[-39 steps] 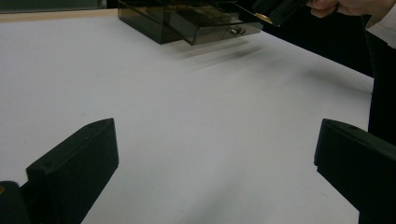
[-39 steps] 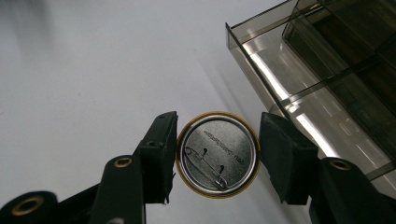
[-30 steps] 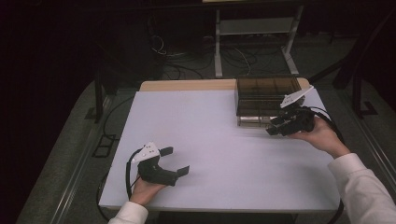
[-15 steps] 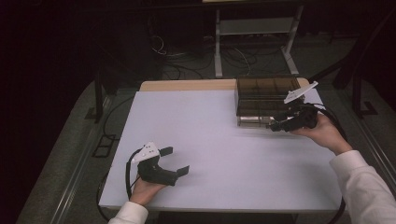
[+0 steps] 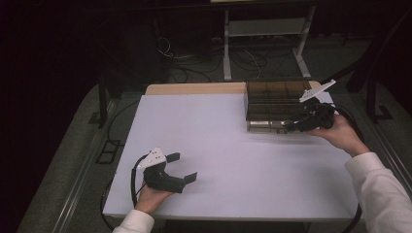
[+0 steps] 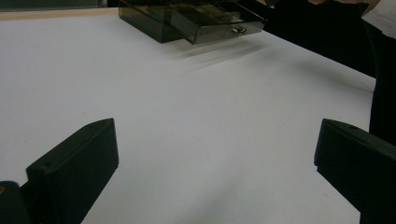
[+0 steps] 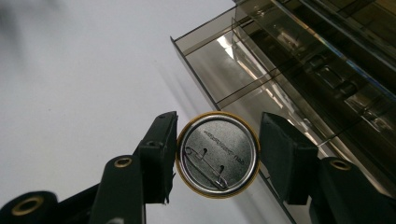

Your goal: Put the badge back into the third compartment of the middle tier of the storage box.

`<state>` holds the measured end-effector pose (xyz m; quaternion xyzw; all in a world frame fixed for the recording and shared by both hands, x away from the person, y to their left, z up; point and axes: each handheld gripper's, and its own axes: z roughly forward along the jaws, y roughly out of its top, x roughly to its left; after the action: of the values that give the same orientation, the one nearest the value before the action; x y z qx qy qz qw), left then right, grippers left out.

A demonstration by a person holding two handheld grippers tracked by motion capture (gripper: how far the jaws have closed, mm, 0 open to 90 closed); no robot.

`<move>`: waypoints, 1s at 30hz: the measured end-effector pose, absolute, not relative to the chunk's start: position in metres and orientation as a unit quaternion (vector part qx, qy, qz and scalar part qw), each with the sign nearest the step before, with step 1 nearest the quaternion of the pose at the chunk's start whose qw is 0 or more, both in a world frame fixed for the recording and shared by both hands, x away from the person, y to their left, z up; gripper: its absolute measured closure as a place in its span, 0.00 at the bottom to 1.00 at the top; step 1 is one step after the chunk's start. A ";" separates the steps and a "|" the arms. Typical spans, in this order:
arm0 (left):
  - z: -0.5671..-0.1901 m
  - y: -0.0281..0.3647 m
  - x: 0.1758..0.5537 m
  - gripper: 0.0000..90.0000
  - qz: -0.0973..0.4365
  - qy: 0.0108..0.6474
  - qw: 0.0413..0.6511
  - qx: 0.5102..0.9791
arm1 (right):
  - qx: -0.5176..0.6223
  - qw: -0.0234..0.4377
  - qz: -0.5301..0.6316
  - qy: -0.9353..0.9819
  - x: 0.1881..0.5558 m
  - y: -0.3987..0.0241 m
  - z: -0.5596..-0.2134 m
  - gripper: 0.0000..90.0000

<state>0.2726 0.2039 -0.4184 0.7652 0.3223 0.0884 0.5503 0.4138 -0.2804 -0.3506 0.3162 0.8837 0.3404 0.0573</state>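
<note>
A: Right gripper (image 7: 217, 154)?
B: Half-spread, clamped on a badge (image 7: 218, 155), pin side up, over the open drawer (image 7: 243, 74) of the box (image 5: 274, 99).
A: Left gripper (image 5: 180, 167)?
B: Wide apart, holding nothing, resting on the table (image 5: 218, 160).

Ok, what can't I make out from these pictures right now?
- Pin badge front: right gripper view, only its metal back with the pin faces the camera.
- Badge print: too small to read.
- Drawer contents: dark glare off the smoked plastic.
- Right tool tips: high view, too small and dark against the organizer box.
</note>
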 end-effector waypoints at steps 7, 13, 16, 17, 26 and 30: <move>-0.418 0.204 0.273 0.00 0.088 0.322 0.550 0.765 | 0.326 0.063 0.342 0.879 0.420 -0.287 -0.349 0.52; -0.418 0.204 0.272 0.00 0.089 0.322 0.551 0.765 | 0.333 0.066 0.346 0.875 0.423 -0.292 -0.349 0.52; -0.418 0.204 0.272 0.00 0.089 0.322 0.550 0.765 | 0.336 0.068 0.346 0.873 0.425 -0.294 -0.350 0.52; -0.418 0.204 0.272 0.00 0.089 0.322 0.551 0.765 | 0.338 0.069 0.344 0.873 0.426 -0.295 -0.350 0.52; -0.418 0.204 0.272 0.00 0.090 0.321 0.550 0.765 | 0.352 0.076 0.353 0.863 0.433 -0.307 -0.348 0.52; -0.418 0.204 0.273 0.00 0.090 0.322 0.551 0.764 | 0.360 0.080 0.358 0.858 0.435 -0.314 -0.347 0.52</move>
<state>0.2725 0.2042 -0.4178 0.7645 0.3223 0.0897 0.5511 0.4348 -0.3138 -0.3472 0.3599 0.8578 0.3582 0.0803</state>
